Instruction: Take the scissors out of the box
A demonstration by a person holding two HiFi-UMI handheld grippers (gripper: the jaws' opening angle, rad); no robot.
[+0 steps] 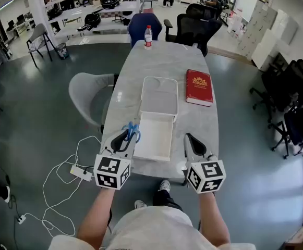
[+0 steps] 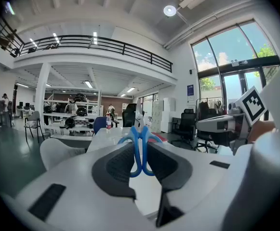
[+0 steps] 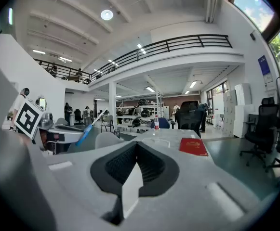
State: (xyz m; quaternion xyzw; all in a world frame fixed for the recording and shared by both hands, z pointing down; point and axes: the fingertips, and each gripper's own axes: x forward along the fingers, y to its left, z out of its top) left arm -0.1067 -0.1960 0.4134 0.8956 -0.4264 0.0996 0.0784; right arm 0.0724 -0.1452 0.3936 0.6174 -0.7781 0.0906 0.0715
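The right gripper (image 3: 137,146) is filling the near foreground, its two dark-padded jaws meeting at the tips with nothing between them. Beyond them a pale grey surface (image 3: 171,134) is stretching away, carrying a red book (image 3: 193,147) to the right and a bottle (image 3: 155,122) with a red label at the far end. A black office chair (image 3: 189,117) is standing behind the bottle. At the left, the left gripper (image 3: 74,137) is hovering with blue scissors (image 3: 86,133) sticking out of it.
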